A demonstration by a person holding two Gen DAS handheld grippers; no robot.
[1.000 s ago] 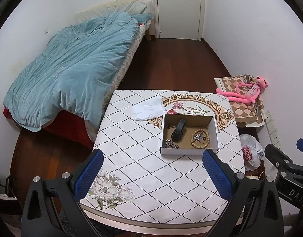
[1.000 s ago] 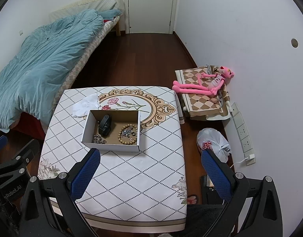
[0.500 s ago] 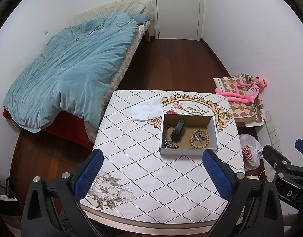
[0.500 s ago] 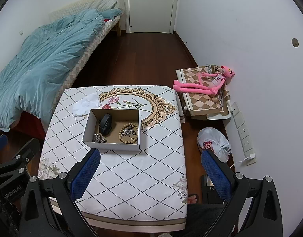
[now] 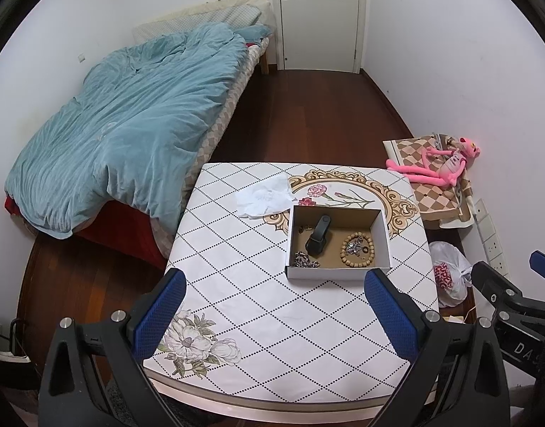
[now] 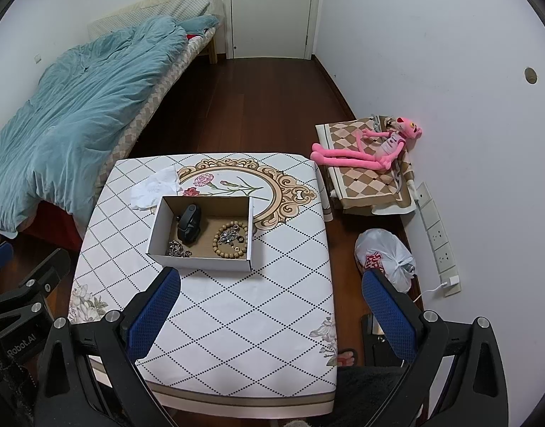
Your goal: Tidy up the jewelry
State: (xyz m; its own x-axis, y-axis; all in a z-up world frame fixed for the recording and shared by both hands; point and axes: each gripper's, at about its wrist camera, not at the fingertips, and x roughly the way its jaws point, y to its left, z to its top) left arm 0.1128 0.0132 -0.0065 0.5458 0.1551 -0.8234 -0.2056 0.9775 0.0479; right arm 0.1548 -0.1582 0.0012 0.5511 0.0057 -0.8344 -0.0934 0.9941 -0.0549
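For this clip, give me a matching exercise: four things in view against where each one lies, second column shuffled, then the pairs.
Things:
1. wooden bead bracelet
2. crumpled tissue
3. pink plush toy
4. white plastic bag

Places:
A. on the floor by the wall sockets
B. on the table, beside the box's far left corner
C. inside the cardboard box, right part
D. on the checkered mat next to the table

Pairs: 1-C, 2-B, 3-D, 4-A
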